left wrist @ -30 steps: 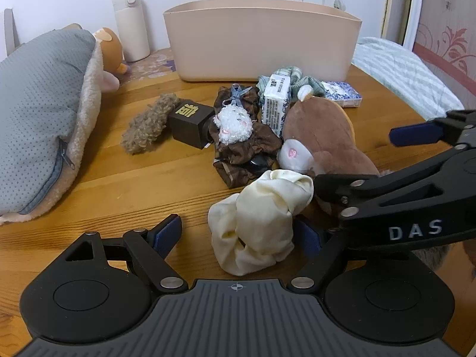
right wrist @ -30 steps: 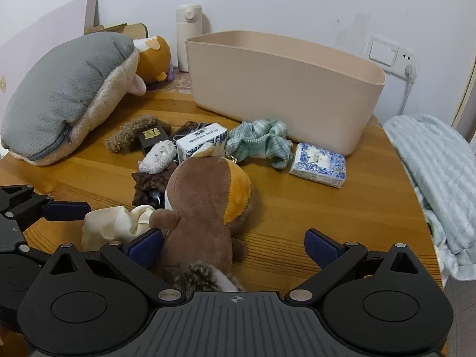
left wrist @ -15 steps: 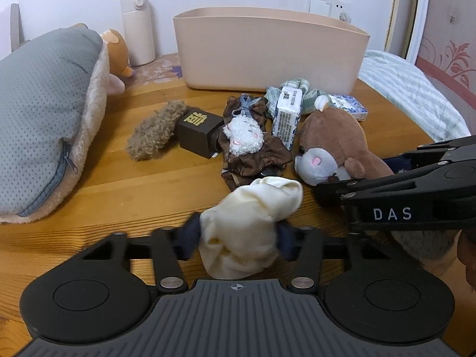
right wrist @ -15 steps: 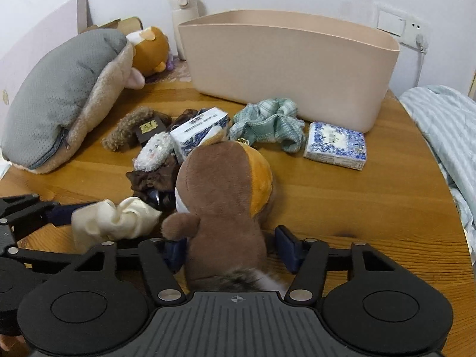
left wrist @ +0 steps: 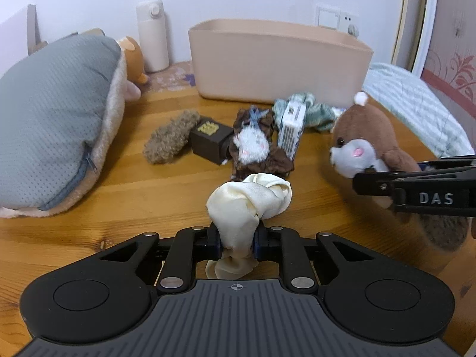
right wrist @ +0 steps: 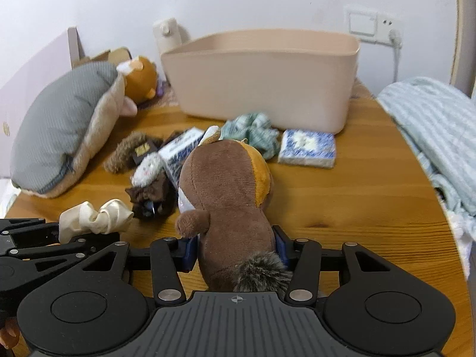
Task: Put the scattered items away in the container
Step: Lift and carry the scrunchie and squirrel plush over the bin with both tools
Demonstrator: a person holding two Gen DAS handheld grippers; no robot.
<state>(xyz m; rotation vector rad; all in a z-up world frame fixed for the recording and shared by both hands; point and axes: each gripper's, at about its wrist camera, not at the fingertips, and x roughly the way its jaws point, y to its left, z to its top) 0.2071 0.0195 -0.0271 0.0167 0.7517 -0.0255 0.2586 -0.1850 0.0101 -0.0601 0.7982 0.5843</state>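
Left gripper (left wrist: 237, 242) is closing on the cream scrunchie (left wrist: 248, 205); right gripper (right wrist: 236, 247) is closing around the plush (right wrist: 229, 190), near the bin (right wrist: 261, 77).

I see a wooden table (right wrist: 357, 196) carrying the beige container (right wrist: 267, 83). Grey cushion (right wrist: 65, 125) lies left of it; blue-patterned packet (right wrist: 308, 148) and green cloth (right wrist: 253, 134) just in front.

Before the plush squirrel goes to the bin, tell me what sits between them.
The green scrunchie and a white carton lie between the plush squirrel and the bin; lifted over them, nothing visible blocks it.
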